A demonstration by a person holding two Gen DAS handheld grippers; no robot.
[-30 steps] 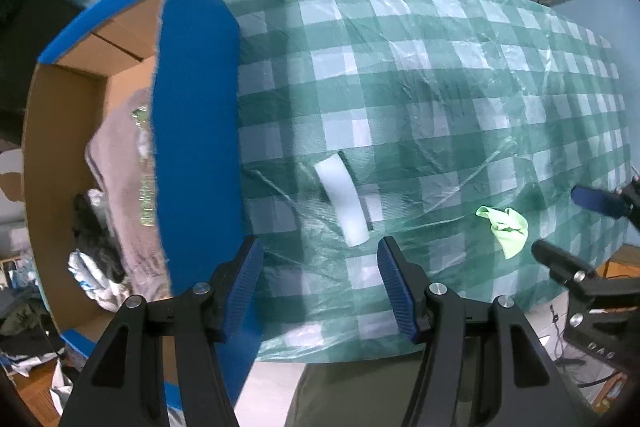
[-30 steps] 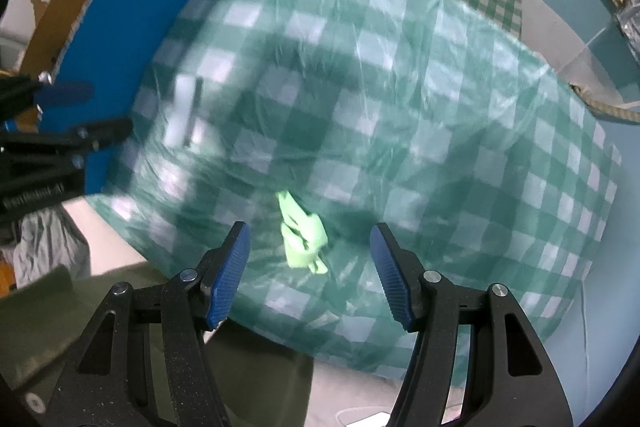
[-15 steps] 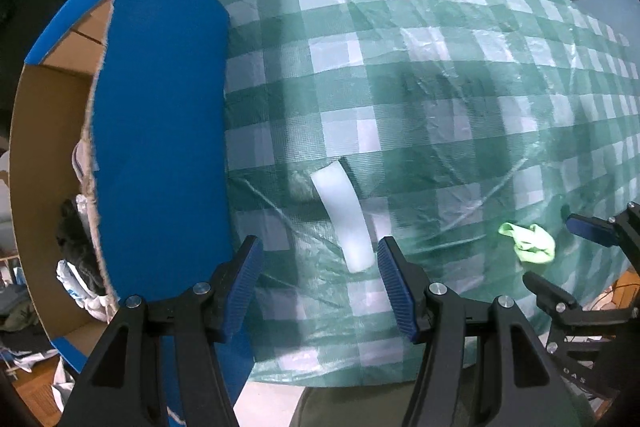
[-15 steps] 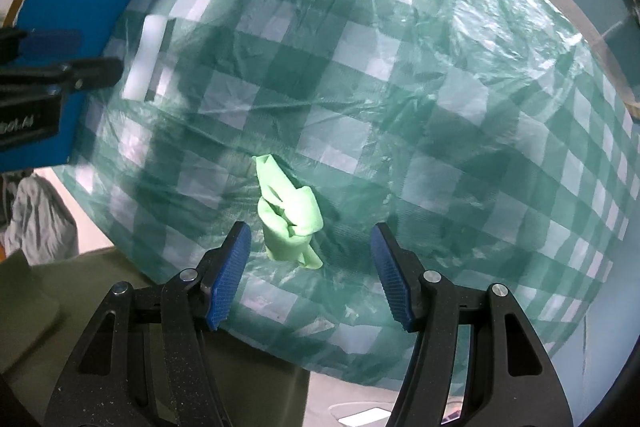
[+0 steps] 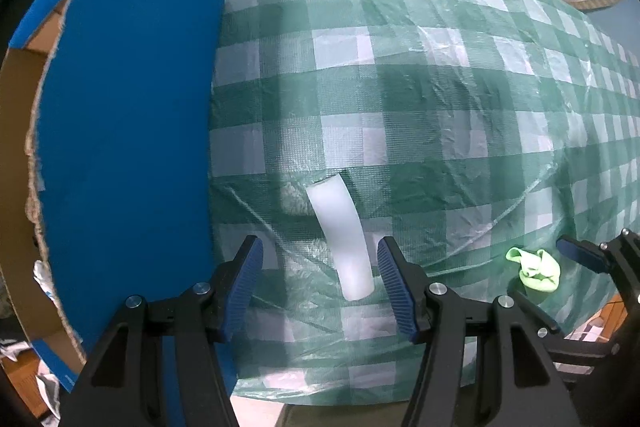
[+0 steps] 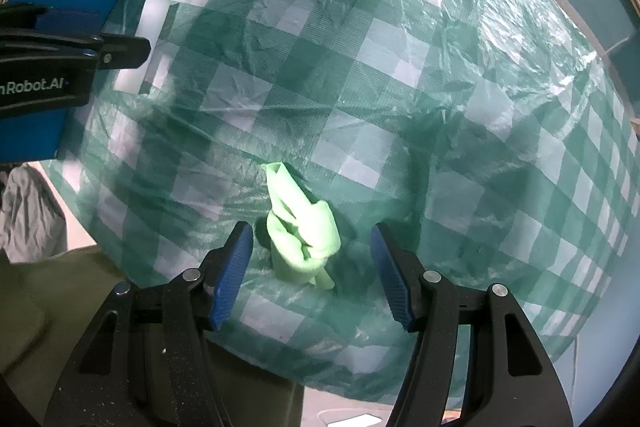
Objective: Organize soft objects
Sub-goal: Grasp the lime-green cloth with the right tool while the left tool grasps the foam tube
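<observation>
Lime-green cloth, crumpled into a knot, lies on the checked tablecloth near its front edge. The right gripper is released, its blue pads on both sides of the cloth and not touching it. Well to the left of the cloth lies a white curved strip; its material is hard to make out. The left gripper stands spread wide around its near end, also without contact. Beyond the strip, furthest from the cloth, a blue cardboard box stands; its wall hides nearly all inside, only scraps of fabric show at the cut-off edge.
</observation>
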